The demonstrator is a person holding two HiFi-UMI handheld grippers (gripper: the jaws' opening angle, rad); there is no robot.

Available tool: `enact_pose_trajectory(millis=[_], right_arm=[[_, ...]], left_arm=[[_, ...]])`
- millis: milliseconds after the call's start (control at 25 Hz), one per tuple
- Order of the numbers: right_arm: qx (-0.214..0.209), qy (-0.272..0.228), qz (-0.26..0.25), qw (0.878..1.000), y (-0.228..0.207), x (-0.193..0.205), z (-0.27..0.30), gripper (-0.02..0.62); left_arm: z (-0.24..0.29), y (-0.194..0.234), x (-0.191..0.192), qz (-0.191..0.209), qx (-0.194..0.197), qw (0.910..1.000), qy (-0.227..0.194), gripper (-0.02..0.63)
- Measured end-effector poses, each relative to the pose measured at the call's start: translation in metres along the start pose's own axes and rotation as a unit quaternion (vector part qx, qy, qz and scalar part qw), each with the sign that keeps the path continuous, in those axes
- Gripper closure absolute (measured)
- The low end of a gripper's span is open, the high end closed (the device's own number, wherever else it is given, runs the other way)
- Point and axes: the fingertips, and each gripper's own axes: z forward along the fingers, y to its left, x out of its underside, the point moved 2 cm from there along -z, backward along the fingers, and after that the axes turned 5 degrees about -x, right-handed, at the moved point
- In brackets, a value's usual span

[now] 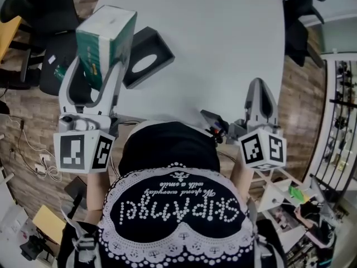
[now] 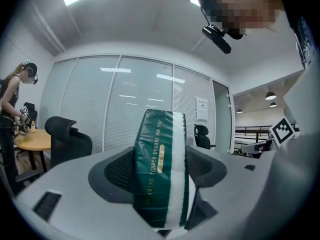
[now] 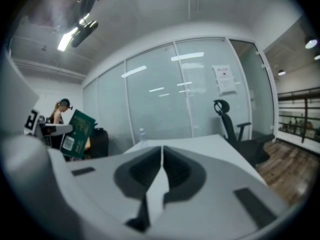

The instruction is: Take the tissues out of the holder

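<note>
My left gripper (image 1: 106,57) is shut on a green and white pack of tissues (image 1: 105,41), held up in the air over the table's left edge. In the left gripper view the pack (image 2: 161,171) stands upright, squeezed between the two black pads. The black tissue holder (image 1: 144,57) lies on the white table (image 1: 223,43) just right of the pack, its oval slot facing up. My right gripper (image 1: 260,102) is shut with nothing in it, at the table's near right edge; its jaws meet in the right gripper view (image 3: 161,166). The pack (image 3: 76,134) shows far left there.
Black office chairs (image 1: 44,15) stand left of the table, and another chair (image 1: 301,21) at the far right. Glass partition walls (image 3: 190,94) lie beyond the table. A person (image 2: 12,109) stands at a round wooden table in the distance. Shelving (image 1: 340,105) runs along the right.
</note>
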Motion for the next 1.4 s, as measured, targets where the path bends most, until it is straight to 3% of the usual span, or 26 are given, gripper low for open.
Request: enact_pose_trajectory(millis=[1400], right_arm=[[-0.014,0.011,0.000,1.000,0.013,0.017,-0.004,0.561]], left_arm=[[-0.036,-0.009,0.044,-0.031,0.011,0.9985,0.044,0.270]])
